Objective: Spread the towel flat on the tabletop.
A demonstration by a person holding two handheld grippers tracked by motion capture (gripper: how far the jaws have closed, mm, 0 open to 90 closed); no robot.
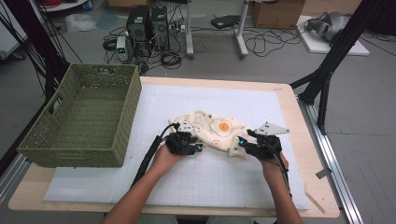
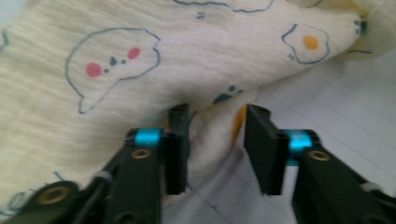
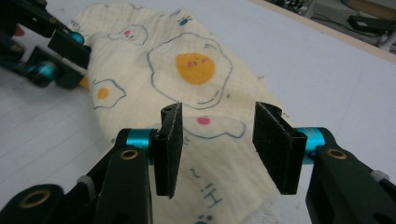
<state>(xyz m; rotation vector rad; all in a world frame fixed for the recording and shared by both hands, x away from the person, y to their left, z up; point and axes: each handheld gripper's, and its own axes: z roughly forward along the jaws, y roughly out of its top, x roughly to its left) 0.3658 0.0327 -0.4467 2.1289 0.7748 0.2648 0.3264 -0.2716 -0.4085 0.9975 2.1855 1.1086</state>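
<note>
Spreading across most of the view, the table (image 1: 299, 116) has a wooden rim framing a white gridded mat (image 1: 210, 177), and wide bare mat lies open in front of and behind the work, with more free room toward the right edge. Sitting at the table's left end, the green woven basket (image 1: 81, 119) overhangs the edge there and closes off that side; its near right corner stands near the left forearm.

Near the middle of the mat lies the cream cloth (image 1: 212, 128), printed with fried eggs and little faces, rumpled and folded over on itself, well apart from the basket and from every table edge.

At the cloth's near left edge, the left hand-held gripper (image 2: 217, 135) has its jaws apart, with a fold of the cloth's hem rising between them; the left pad lies against the fabric, the right pad stands clear of it over bare mat. At the cloth's near right corner, the right hand-held gripper (image 3: 217, 144) also has its jaws apart, held above the cloth with fabric showing through the gap and neither pad pressing on it.
</note>
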